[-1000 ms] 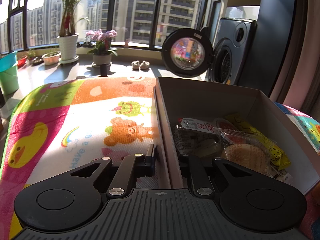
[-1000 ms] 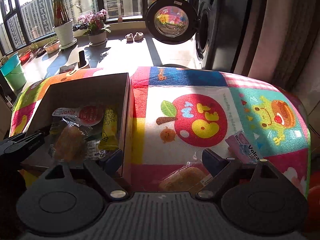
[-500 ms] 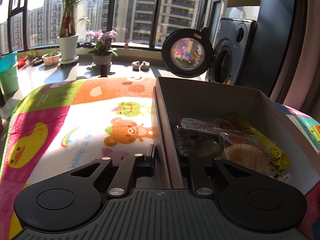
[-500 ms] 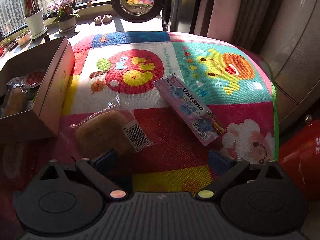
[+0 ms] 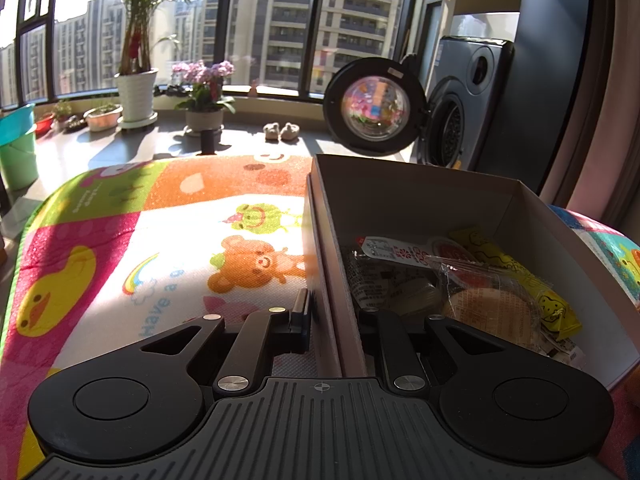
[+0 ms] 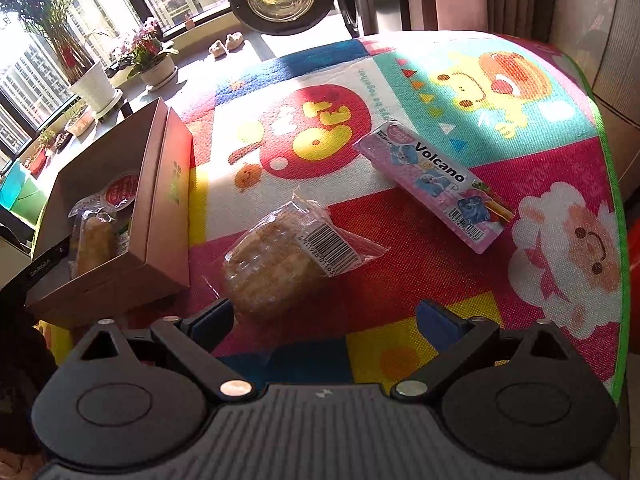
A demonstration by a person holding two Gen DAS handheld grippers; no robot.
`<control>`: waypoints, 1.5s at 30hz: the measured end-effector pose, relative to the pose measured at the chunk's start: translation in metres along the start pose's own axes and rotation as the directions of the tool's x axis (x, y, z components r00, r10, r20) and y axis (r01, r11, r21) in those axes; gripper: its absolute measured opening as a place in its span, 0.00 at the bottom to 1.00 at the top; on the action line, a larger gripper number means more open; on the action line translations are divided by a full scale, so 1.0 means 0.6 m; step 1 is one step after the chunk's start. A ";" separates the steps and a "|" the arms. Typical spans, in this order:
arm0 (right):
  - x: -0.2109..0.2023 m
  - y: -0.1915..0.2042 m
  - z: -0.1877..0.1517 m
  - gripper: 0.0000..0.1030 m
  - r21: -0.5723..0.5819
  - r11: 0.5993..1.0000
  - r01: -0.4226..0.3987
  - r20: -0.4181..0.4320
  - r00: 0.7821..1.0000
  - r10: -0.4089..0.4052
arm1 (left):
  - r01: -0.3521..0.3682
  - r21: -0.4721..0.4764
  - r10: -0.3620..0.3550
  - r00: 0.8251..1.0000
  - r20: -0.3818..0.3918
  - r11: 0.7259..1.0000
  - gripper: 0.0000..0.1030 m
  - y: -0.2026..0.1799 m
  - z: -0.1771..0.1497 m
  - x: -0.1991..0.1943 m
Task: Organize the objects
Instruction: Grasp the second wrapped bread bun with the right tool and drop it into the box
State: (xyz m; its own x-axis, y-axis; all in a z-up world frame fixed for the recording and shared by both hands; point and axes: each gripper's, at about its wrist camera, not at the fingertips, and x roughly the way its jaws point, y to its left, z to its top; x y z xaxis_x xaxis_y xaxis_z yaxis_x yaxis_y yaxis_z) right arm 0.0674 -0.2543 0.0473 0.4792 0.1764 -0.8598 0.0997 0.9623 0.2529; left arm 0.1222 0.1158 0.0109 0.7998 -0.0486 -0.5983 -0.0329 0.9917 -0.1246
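left gripper (image 5: pixel 332 316) clamped on the box (image 5: pixel 420 196) wall, snacks inside. right gripper (image 6: pixel 324 322) jaws just opened wide, nothing between the pads, above the mat's (image 6: pixel 560 168) near edge. wrapped cake (image 6: pixel 276 260) just ahead on the mat, pink pack (image 6: pixel 436 180) beside it, toward the right edge.

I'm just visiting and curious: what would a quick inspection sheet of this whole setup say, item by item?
Surface: colourful cartoon play mat, sunlit in patches.
Job's things: cardboard box already holding several wrapped snacks; a wrapped pastry and a pink Volcano pack lie on the mat outside it.
Clutter: nothing seen.
Grippers: left gripper shut on the box's near wall; right gripper open above the mat, jaws just widened, the pastry's near end between them, not gripped.
Cables: nothing seen.
Surroundings: washing machine with open door, potted plants, windows, slippers.
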 end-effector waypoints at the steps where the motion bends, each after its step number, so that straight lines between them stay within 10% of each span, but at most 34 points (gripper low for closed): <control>1: 0.009 0.010 0.004 0.95 0.016 1.000 -0.018 -0.005 1.000 0.019 | 0.000 0.000 0.000 1.000 0.000 1.000 0.15 0.000 0.000 0.000; 12: 0.079 0.085 0.056 0.79 -0.065 0.997 0.043 0.035 0.999 -0.041 | 0.000 0.001 0.000 1.000 0.000 1.000 0.15 -0.001 0.000 0.000; 17: 0.079 0.089 0.031 0.60 -0.159 0.984 0.078 0.038 0.997 -0.073 | 0.000 0.000 0.000 1.000 0.000 1.000 0.15 0.000 0.000 0.000; 26: 0.033 0.056 -0.022 0.56 -0.215 0.972 0.096 0.013 0.995 -0.096 | 0.000 0.000 0.000 1.000 0.000 1.000 0.15 0.000 0.000 0.000; 45: -0.168 0.220 -0.053 0.55 -0.478 0.870 -0.118 0.060 0.984 0.166 | 0.000 -0.001 0.000 1.000 0.000 1.000 0.15 0.000 0.000 0.000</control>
State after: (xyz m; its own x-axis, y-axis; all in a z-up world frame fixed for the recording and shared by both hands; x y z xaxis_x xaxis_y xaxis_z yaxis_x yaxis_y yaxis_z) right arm 0.0045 -0.1382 0.1533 0.5402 0.3213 -0.7778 -0.3865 0.9157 0.1098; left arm 0.1219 0.1155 0.0108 0.7998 -0.0489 -0.5983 -0.0330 0.9916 -0.1252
